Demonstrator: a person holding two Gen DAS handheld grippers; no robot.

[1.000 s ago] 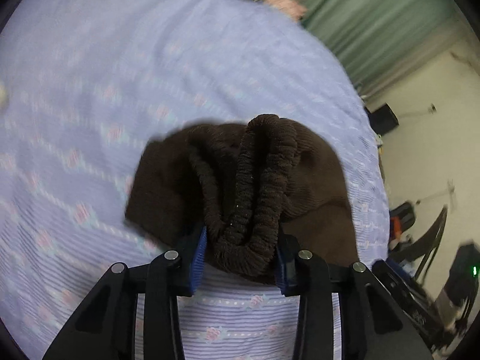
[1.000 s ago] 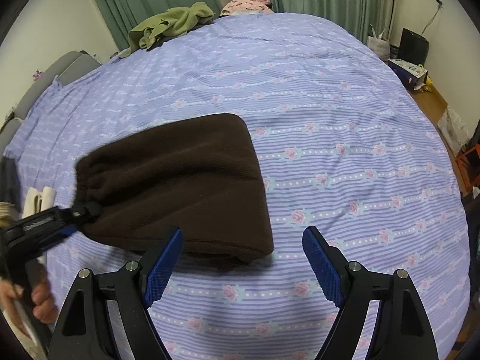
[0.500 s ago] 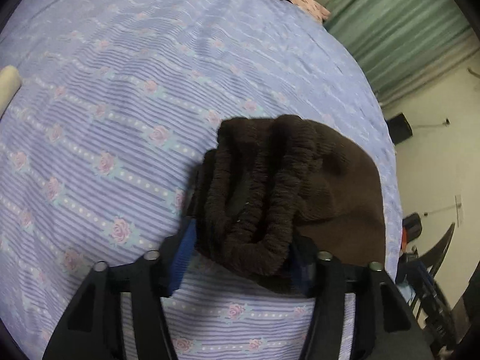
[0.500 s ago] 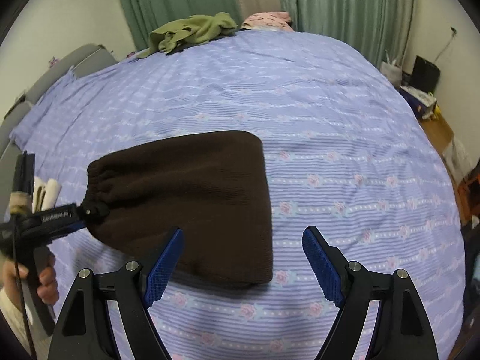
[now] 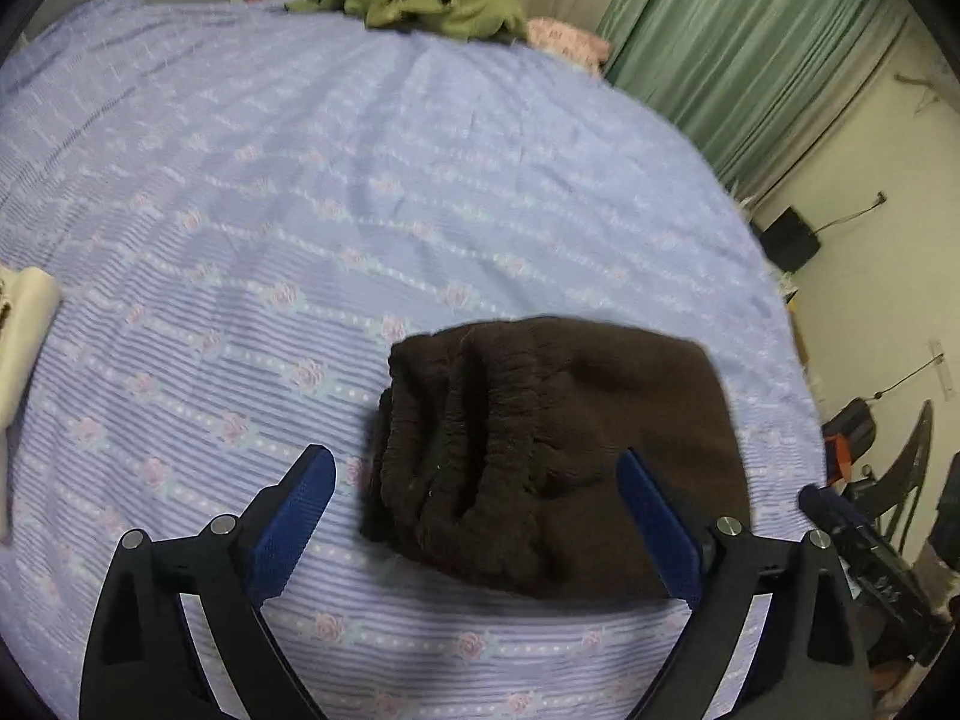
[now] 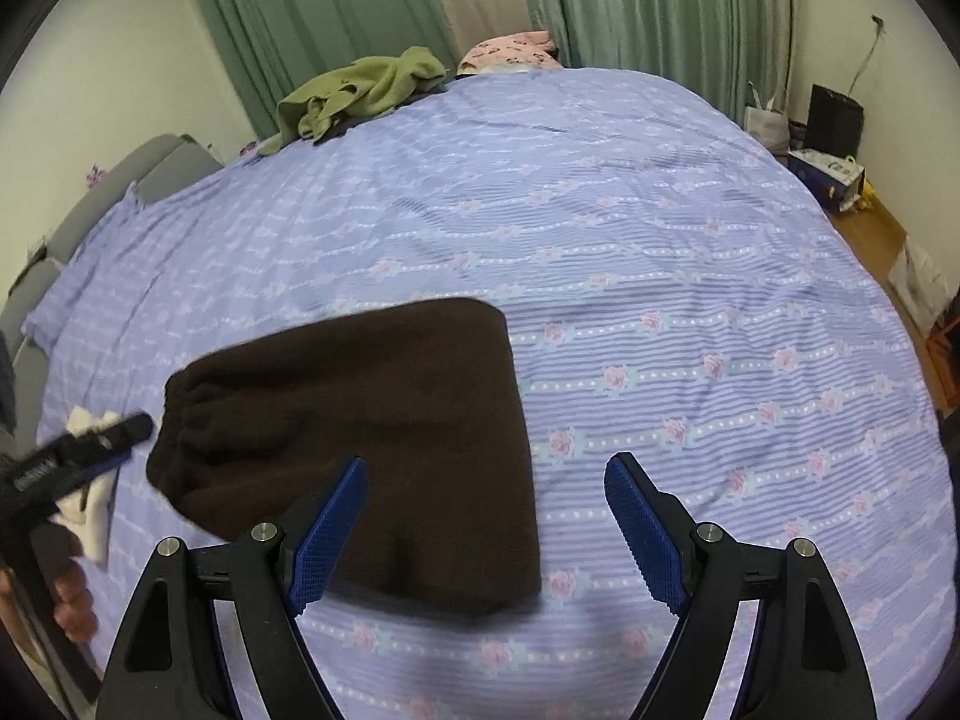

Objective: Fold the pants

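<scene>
The left gripper (image 5: pixel 474 516), fingers spread, hovers at the gathered waistband end of the folded brown pants (image 6: pixel 360 420) on the bed (image 6: pixel 660 252); the right gripper (image 6: pixel 486 516), also spread, seems slightly farther off.

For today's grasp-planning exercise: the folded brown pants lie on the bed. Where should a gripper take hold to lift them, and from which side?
Grip the brown pants at the bunched elastic waistband, coming low from the left gripper side. There the stacked layers form a thick ridge raised off the bedsheet; the other edges lie flat. Both grippers are open.
</scene>
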